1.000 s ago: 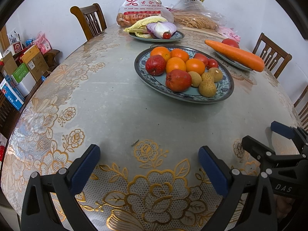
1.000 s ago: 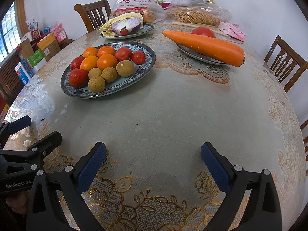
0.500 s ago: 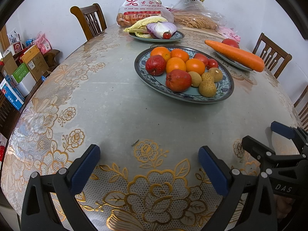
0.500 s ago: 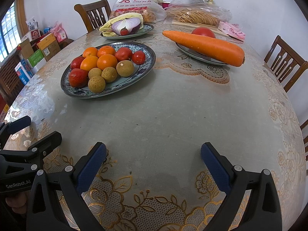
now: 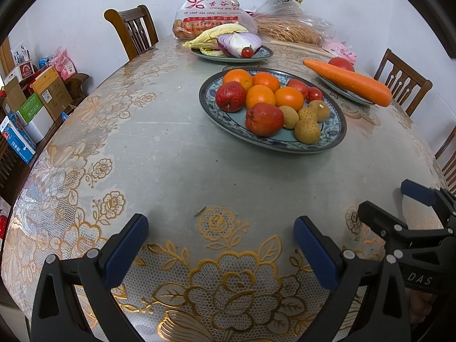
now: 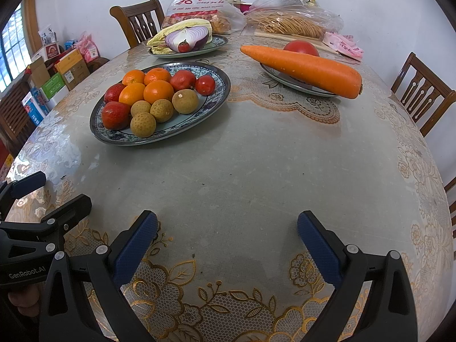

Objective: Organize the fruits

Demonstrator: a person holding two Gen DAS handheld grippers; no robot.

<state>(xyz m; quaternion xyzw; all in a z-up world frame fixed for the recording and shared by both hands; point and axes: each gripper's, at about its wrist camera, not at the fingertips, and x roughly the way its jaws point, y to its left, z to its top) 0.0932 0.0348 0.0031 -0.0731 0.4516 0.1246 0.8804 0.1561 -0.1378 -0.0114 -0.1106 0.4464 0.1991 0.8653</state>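
A blue patterned plate (image 5: 332, 139) (image 6: 219, 91) in the table's middle holds oranges (image 5: 260, 95) (image 6: 158, 91), red apples (image 5: 263, 119) (image 6: 115, 115), brown longans (image 5: 306, 131) (image 6: 142, 125) and small tomatoes (image 5: 315, 94) (image 6: 205, 84). My left gripper (image 5: 221, 245) hovers open over the near table edge, far short of the plate, nothing between its blue pads. My right gripper (image 6: 226, 242) is open and empty too, beside the left one. Each gripper shows at the edge of the other's view.
A plate with a big carrot (image 6: 302, 68) and a tomato (image 6: 300, 47) stands at the right. A far plate holds cabbage, a halved red onion (image 5: 238, 42) and a cherry tomato. Bagged food lies at the back. Wooden chairs (image 5: 131, 31) ring the table; boxes (image 5: 34, 105) stack at left.
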